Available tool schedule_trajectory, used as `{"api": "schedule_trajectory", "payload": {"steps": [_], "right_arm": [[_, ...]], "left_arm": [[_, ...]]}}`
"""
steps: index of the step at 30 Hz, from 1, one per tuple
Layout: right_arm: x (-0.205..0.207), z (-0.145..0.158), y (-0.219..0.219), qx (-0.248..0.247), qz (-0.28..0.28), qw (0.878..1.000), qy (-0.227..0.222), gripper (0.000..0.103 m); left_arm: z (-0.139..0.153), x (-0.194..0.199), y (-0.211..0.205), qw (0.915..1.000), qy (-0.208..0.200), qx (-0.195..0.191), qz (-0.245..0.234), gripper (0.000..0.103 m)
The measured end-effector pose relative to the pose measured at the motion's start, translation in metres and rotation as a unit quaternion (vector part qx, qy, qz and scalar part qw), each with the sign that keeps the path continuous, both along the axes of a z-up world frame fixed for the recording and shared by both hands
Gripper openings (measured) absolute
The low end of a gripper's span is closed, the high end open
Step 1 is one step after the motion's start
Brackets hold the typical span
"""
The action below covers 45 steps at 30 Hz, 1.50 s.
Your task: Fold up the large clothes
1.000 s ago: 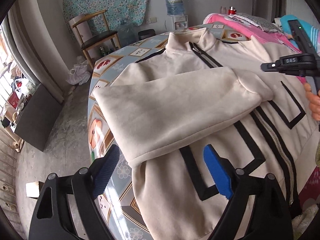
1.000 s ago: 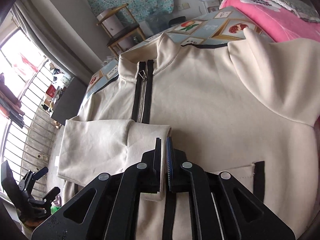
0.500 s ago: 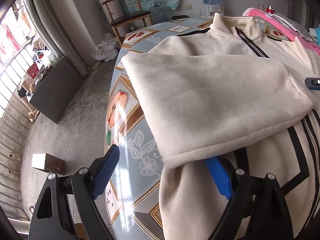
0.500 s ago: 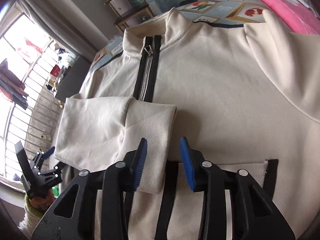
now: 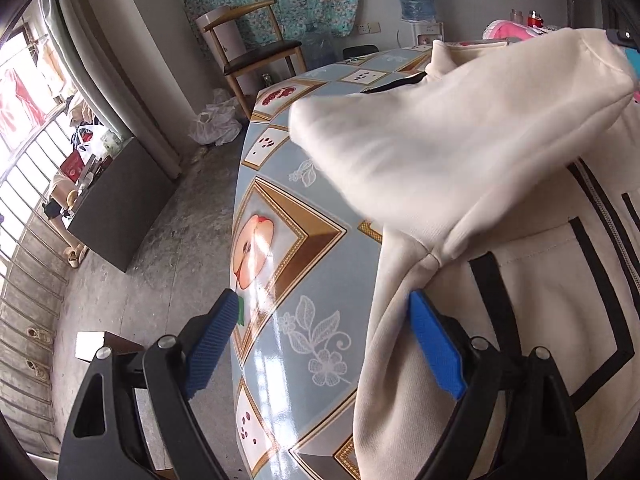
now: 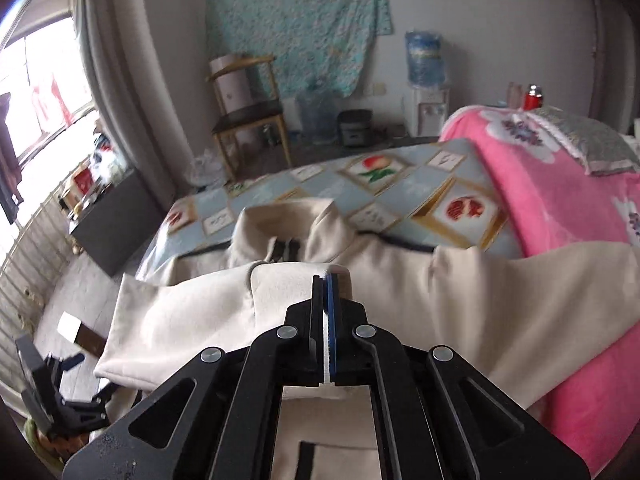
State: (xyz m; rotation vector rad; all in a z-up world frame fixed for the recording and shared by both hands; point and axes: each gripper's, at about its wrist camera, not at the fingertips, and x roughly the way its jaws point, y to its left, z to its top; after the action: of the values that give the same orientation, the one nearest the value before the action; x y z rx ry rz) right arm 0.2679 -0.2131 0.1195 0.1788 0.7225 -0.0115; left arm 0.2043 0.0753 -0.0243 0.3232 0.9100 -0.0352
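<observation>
A cream zip jacket [image 5: 532, 280] with black stripes lies on the table with the patterned oilcloth [image 5: 288, 240]. Its sleeve [image 5: 440, 140] is lifted off the jacket's front. My right gripper [image 6: 327, 280] is shut on the sleeve's cuff [image 6: 292, 280] and holds it up above the jacket [image 6: 440, 304]. My left gripper [image 5: 324, 320] is open at the jacket's left edge, its right finger [image 5: 436, 348] touching the cloth under the armpit, its left finger [image 5: 212, 336] over the table's rim. It also shows small in the right wrist view [image 6: 52, 392].
A pink floral blanket [image 6: 560, 208] lies on the table's right side, under the jacket's other sleeve. A wooden chair [image 5: 256, 52], a water dispenser [image 5: 416, 4] and a dark cabinet [image 5: 116, 200] stand around. The floor [image 5: 160, 260] drops off left of the table.
My right gripper opened, then shut on the sleeve's cuff and lifted it. My left gripper moved down and left to the jacket's side edge and stayed open.
</observation>
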Motion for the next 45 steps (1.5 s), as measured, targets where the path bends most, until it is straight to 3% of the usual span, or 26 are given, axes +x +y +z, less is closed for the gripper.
{"api": "schedule_trajectory", "payload": {"steps": [3,6,9,16,20,22,24,29,34,39,45], "right_arm": [[0.002,-0.01,-0.043,0.021,-0.048,0.998,0.021,0.002],[0.003,-0.056,-0.07,0.047,-0.067,0.993,0.085,0.002],[0.003,-0.088,-0.077,0.057,-0.074,0.989,0.111,0.002],[0.007,-0.082,-0.081,0.078,-0.065,0.99,0.102,0.002],[0.016,-0.107,-0.091,0.045,-0.082,0.985,0.145,0.008],[0.007,-0.106,-0.101,0.048,-0.099,0.984,0.137,0.011],[-0.003,-0.097,-0.105,0.06,-0.104,0.986,0.119,0.021],[-0.007,-0.075,-0.079,0.045,-0.049,0.993,0.098,0.03],[0.016,-0.091,-0.033,0.008,0.008,0.992,0.122,0.03],[0.026,-0.132,-0.02,-0.049,-0.013,0.981,0.189,0.028],[0.014,-0.114,-0.011,-0.049,-0.011,0.981,0.186,0.033]], "left_arm": [[-0.004,0.006,0.008,0.9998,0.007,-0.011,0.012,0.084],[-0.007,0.009,0.013,0.9992,0.014,-0.031,0.02,0.084],[-0.009,0.012,0.012,0.999,0.02,-0.034,0.021,0.084],[-0.009,0.011,0.018,0.9987,0.025,-0.042,0.016,0.085],[-0.009,0.011,0.024,0.9978,0.028,-0.058,0.016,0.086],[-0.004,0.008,0.027,0.9973,0.029,-0.065,0.016,0.086],[0.005,0.004,0.031,0.997,0.024,-0.072,0.012,0.086],[0.035,-0.003,0.029,0.9975,-0.015,-0.07,0.001,0.086],[0.059,0.007,0.022,0.9951,-0.043,-0.089,0.007,0.086],[0.06,0.018,0.018,0.9941,-0.042,-0.099,0.011,0.086],[0.062,0.053,0.001,0.9916,-0.029,-0.125,-0.014,0.086]]}}
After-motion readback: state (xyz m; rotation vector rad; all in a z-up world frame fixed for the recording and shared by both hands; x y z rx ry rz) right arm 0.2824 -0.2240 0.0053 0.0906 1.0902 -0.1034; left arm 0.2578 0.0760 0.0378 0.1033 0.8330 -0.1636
